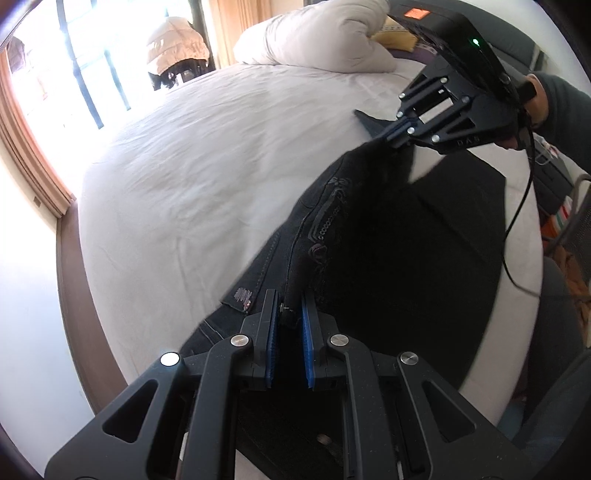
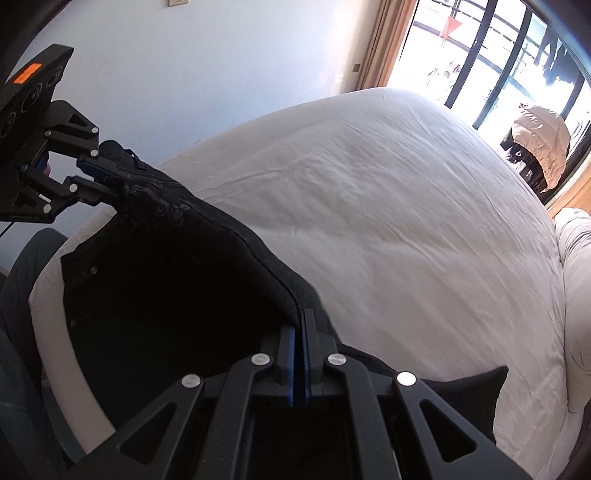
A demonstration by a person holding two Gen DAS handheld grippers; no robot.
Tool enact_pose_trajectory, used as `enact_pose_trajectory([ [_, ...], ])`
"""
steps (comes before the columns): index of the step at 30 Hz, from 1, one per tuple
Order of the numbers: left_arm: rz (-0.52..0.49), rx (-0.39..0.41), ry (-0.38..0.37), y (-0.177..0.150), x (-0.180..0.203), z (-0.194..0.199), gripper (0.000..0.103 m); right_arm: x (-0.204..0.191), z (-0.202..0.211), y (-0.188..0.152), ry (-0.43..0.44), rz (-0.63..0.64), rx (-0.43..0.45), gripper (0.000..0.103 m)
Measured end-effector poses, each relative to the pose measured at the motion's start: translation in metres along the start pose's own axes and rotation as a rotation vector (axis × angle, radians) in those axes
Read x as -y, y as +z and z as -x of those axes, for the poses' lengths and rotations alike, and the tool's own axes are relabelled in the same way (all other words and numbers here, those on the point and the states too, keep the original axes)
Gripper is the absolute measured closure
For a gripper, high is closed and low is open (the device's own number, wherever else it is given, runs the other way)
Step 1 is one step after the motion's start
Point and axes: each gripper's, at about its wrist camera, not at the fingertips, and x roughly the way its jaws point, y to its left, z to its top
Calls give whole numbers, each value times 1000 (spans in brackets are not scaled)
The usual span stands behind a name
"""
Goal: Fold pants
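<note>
Black pants (image 1: 388, 236) with embroidered trim hang stretched between my two grippers above a white bed (image 1: 207, 155). My left gripper (image 1: 290, 306) is shut on one end of the pants' top edge. My right gripper (image 1: 391, 134) is shut on the other end, up and to the right in the left wrist view. In the right wrist view my right gripper (image 2: 300, 325) pinches the pants (image 2: 177, 280) edge between its blue pads, and the left gripper (image 2: 107, 177) holds the far end at upper left. The lower cloth lies on the bed (image 2: 388, 206).
A bunched white duvet (image 1: 321, 33) lies at the head of the bed. A window with dark bars (image 2: 491, 48) and a beige jacket (image 2: 539, 144) on a chair stand beyond the bed. A wooden bed frame (image 1: 74, 295) borders the mattress. A cable (image 1: 517, 221) hangs from the right gripper.
</note>
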Motion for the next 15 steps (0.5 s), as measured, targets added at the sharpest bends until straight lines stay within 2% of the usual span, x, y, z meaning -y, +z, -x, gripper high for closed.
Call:
enact_pose_trajectory([
  [9, -38, -31, -66, -42, 59, 6, 93, -52, 8, -38, 54, 11, -39, 99],
  [15, -98, -108, -77, -86, 87, -8, 93, -82, -1, -75, 74, -1, -74, 99],
])
